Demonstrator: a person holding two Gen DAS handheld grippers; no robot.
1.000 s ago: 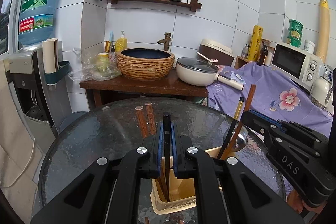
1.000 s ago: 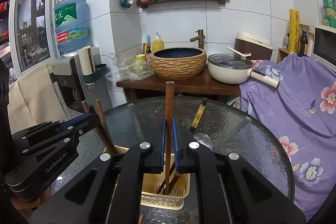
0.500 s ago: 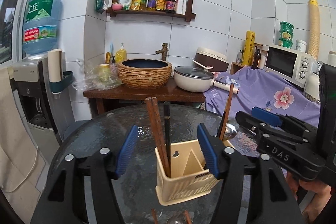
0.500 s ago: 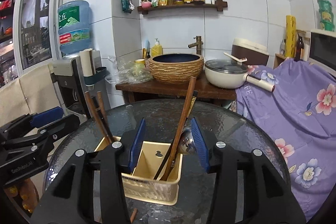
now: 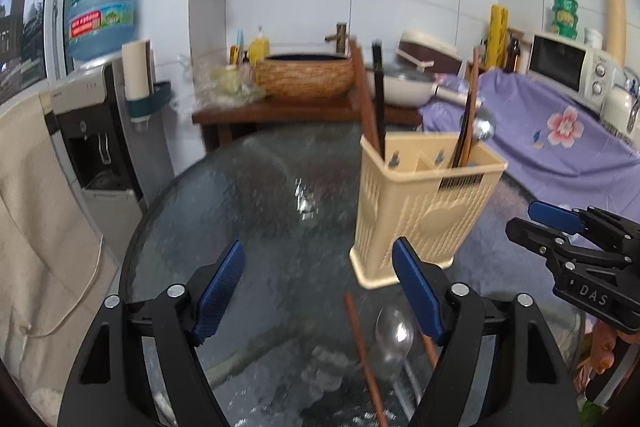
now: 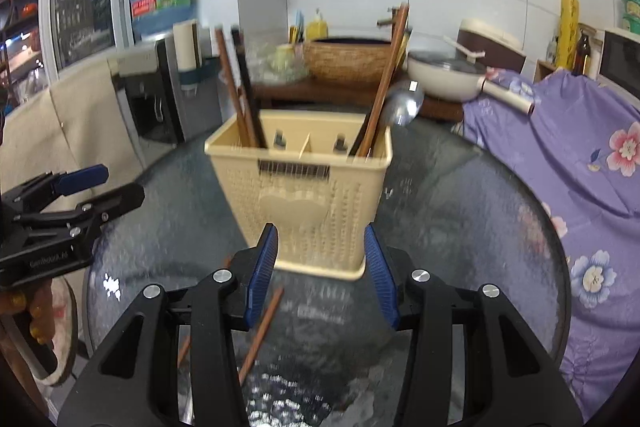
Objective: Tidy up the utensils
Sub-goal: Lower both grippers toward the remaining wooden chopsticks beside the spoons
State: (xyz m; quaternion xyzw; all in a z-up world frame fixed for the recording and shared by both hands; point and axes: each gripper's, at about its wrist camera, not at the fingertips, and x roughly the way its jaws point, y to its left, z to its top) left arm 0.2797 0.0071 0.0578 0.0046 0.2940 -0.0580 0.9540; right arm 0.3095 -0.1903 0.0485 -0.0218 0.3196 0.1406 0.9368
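Observation:
A cream plastic utensil caddy (image 5: 424,211) (image 6: 304,195) stands on the round glass table (image 5: 240,207). Its left compartment holds a brown and a black chopstick (image 5: 378,95). The right compartment holds brown chopsticks (image 6: 384,83) and a metal ladle (image 6: 404,103). A brown chopstick (image 5: 364,351) (image 6: 262,331) and a metal spoon (image 5: 394,335) lie on the glass in front of the caddy. My left gripper (image 5: 318,247) hangs left of the caddy, its jaws opening, with nothing between them. My right gripper (image 6: 321,227) is open and empty, just before the caddy's front wall.
Behind the table stands a wooden stand with a woven basin (image 5: 306,75) and a white pot (image 6: 448,75). A water dispenser (image 5: 104,131) and a beige cloth (image 5: 36,227) are at the left. A purple flowered cloth (image 6: 560,131) and a microwave (image 5: 568,67) are at the right.
Both grippers let go of the chopsticks they held upright in the caddy and opened. Both then drew back and sank toward the table's near side.

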